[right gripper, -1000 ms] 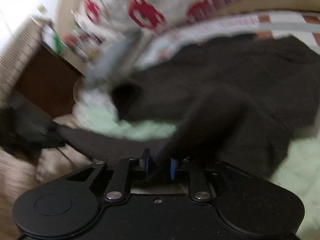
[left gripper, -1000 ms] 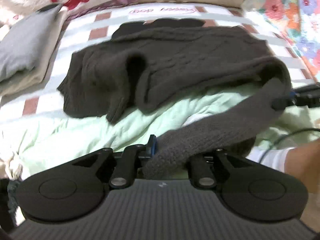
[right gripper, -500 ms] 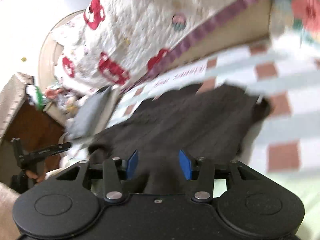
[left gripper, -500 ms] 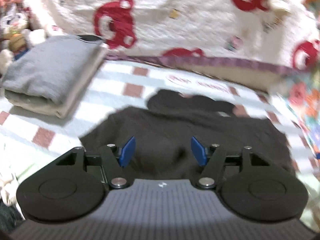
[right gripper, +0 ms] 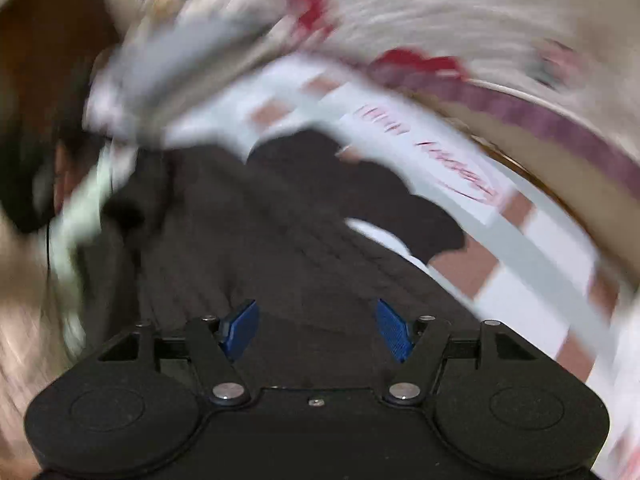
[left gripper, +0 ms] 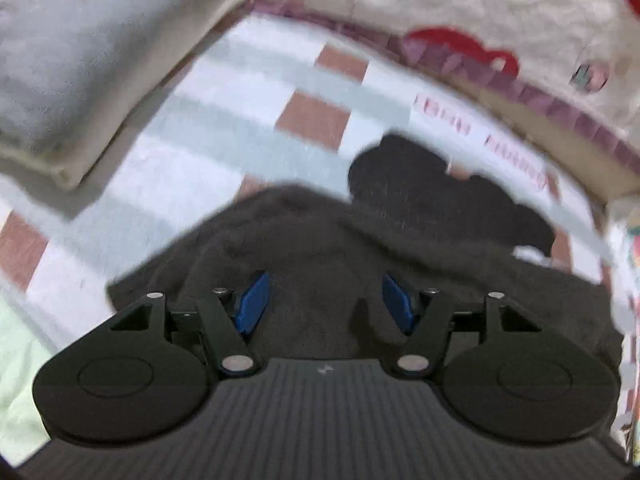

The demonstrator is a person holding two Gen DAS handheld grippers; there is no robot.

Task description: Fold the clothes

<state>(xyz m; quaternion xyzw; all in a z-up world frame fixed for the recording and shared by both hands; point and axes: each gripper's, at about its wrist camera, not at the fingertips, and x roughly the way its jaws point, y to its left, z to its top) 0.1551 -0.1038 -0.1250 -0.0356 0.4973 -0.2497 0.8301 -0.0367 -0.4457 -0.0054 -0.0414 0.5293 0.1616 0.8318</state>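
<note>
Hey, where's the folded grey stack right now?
In the left wrist view, the folded grey stack sits upper left on the checked bedsheet, left of and beyond the dark sweater.

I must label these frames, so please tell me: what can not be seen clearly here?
- Right wrist view: motion blur smears the room at left.
- Both views: pink writing on the checked sheet is too blurred to read.
- Left wrist view: the left claw hides the dark sweater's near edge.
- Folded grey pile: cut by the frame.
</note>
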